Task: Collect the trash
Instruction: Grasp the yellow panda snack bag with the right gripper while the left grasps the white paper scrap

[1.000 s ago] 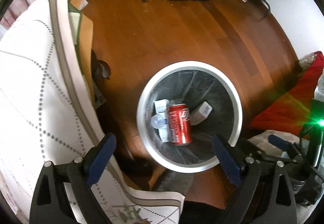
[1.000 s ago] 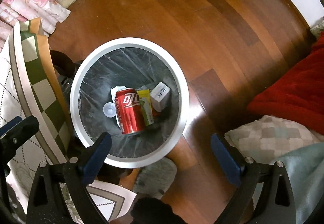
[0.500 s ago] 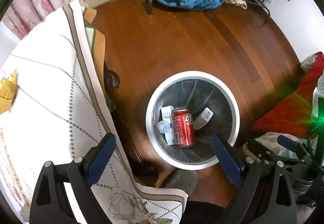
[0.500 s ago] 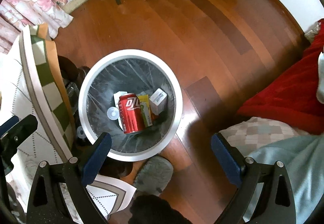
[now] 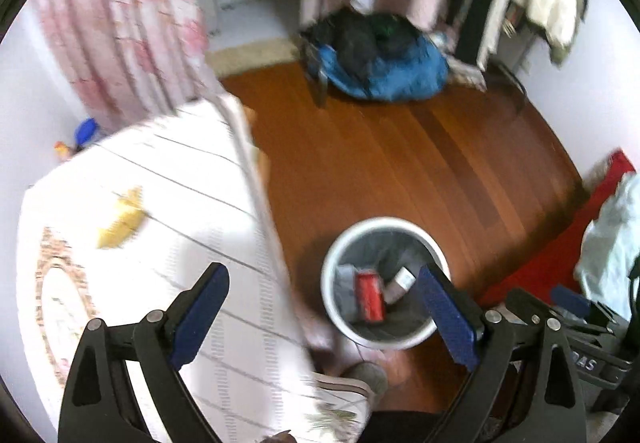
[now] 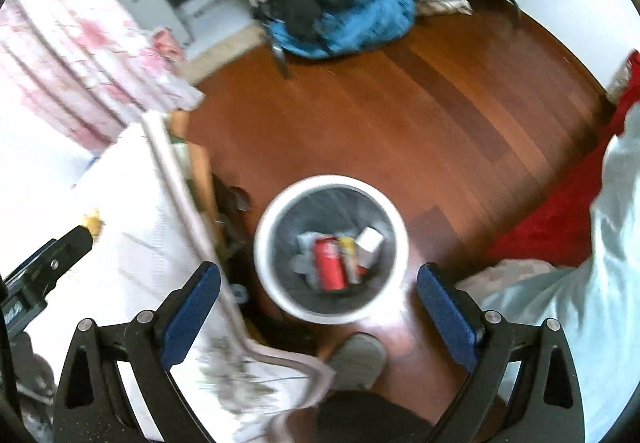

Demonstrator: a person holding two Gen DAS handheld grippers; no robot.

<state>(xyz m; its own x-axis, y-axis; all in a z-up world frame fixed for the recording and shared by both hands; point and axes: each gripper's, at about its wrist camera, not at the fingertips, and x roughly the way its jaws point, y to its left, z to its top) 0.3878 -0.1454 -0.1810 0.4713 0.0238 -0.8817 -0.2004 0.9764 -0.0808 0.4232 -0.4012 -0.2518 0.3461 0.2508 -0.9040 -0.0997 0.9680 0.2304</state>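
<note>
Trash, a crumpled yellow wrapper [image 5: 122, 217], is lying mid-surface on the white patterned tablecloth [image 5: 168, 203], while left gripper [image 5: 324, 317] and right gripper [image 6: 318, 309], both spread empty, are hovering above the round white wastebasket [image 6: 264, 227] holding a red can [image 6: 329, 263].

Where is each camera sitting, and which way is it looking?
Left wrist view: sits on the left gripper, held high, looking down at the table cloth with a yellow scrap; the right gripper pokes in at the right edge.
Right wrist view: sits on the right gripper, looking down at the trash bin; the left gripper, a sleeve and a slipper show.
Both see the bin, the red can inside it, the wooden floor and the blue bundle.
</note>
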